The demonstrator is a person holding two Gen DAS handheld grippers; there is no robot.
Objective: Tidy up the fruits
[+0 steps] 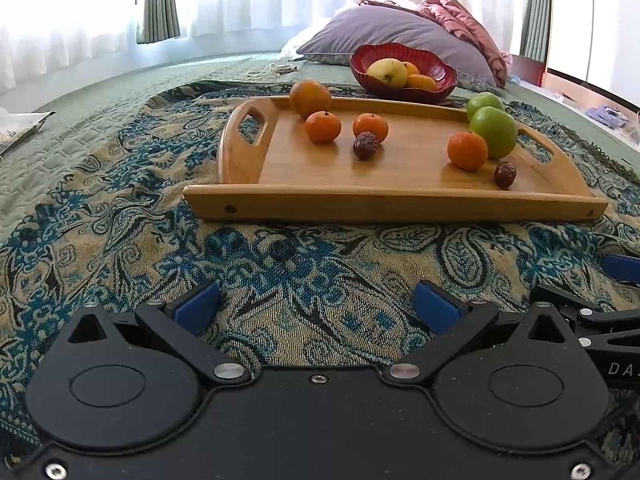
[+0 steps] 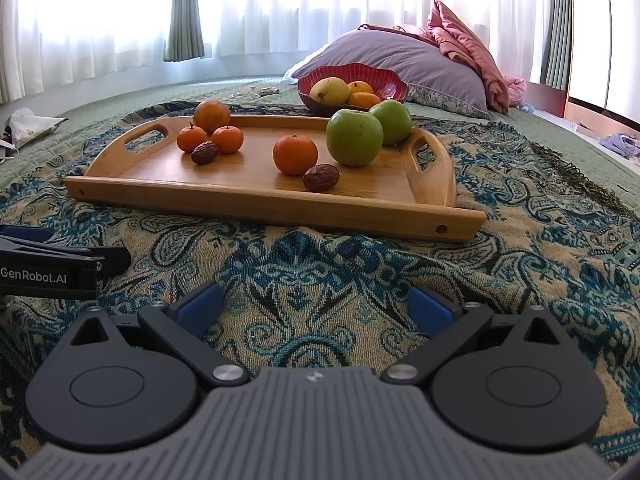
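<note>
A wooden tray [image 1: 392, 204] [image 2: 276, 210] lies on a patterned blanket. On it sit three small tangerines, one being [image 1: 467, 151] [image 2: 295, 155], a larger orange [image 1: 310, 98] [image 2: 212, 115], two green apples [image 1: 493, 131] [image 2: 354, 137] and two dark dates [image 1: 365, 145] [image 2: 321, 177]. Behind the tray stands a red bowl [image 1: 444, 80] [image 2: 394, 87] holding a yellow fruit and oranges. My left gripper [image 1: 316, 306] hovers open over the blanket, short of the tray. My right gripper [image 2: 316, 306] is open too, likewise short of the tray and holding nothing.
The patterned blanket [image 1: 280, 264] covers a green quilted bed [image 1: 80, 128]. A purple pillow [image 1: 400, 32] and pink bedding [image 2: 468, 44] lie behind the bowl. A cable [image 1: 268, 70] rests near the pillow, a bag [image 1: 24, 128] at far left. Curtained windows fill the background.
</note>
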